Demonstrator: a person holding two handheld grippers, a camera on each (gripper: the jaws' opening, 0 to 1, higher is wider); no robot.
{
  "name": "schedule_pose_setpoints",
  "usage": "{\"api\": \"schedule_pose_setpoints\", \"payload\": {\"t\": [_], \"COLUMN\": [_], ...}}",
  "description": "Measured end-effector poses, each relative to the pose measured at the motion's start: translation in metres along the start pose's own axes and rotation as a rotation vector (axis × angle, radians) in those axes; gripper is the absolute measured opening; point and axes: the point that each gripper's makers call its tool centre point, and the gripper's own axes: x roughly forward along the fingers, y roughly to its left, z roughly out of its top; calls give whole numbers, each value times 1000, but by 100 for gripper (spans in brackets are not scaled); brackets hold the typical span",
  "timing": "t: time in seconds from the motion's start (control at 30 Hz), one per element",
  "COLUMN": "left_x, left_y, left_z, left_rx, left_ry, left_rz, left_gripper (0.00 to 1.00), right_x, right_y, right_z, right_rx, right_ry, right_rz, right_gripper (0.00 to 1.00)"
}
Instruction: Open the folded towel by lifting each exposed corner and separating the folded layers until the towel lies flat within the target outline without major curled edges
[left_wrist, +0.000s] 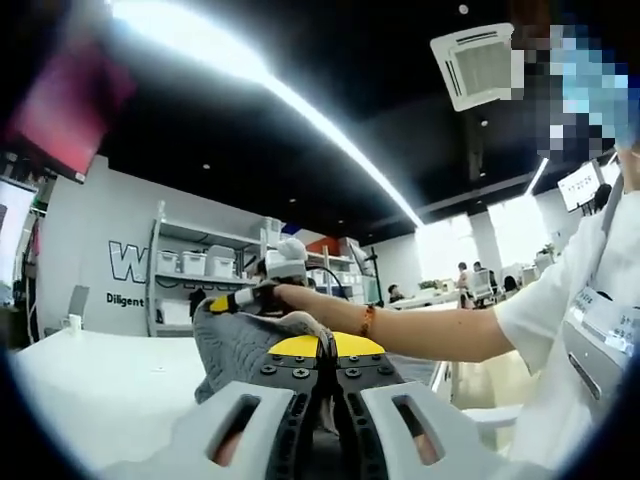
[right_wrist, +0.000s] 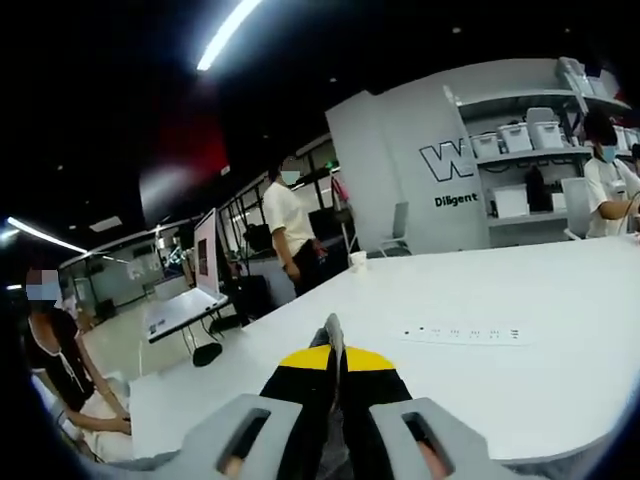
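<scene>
Grey towel (left_wrist: 243, 345) cloth is bunched and lifted off the white surface (left_wrist: 95, 385), held up between the two grippers. Seen from the left gripper view, the left gripper (left_wrist: 327, 352) has its yellow-tipped jaws pressed together on the near edge of the towel, with the fabric rising behind them. Above the towel's far top corner, the right gripper (left_wrist: 238, 299) reaches in, carried by a person's hand (left_wrist: 300, 296), and pinches that corner. From the right gripper view, the same gripper (right_wrist: 334, 352) has its jaws closed on a thin fold of grey cloth, above the surface (right_wrist: 520, 375).
</scene>
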Motion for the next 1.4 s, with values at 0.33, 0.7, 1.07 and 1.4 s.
{"api": "schedule_pose_setpoints", "payload": {"t": [0.33,0.7,1.07,1.4], "left_x": [-10,-22,-33,-38], "left_y": [10,18,22,26], "left_z": [6,10,7,6], "left_rx": [24,31,48,56], "left_ry": [-1,-9,2,9], "left_rz": [38,66,92,116], "left_gripper": [0,0,0,0], "right_x": [5,11,20,25], "right_y": [10,26,35,34], "right_z": [4,7,2,-2], "right_rx": [1,-7,-23,-35], "right_ry": [1,-2,18,36], "right_rz": [21,43,50,47], "right_gripper": [0,0,0,0]}}
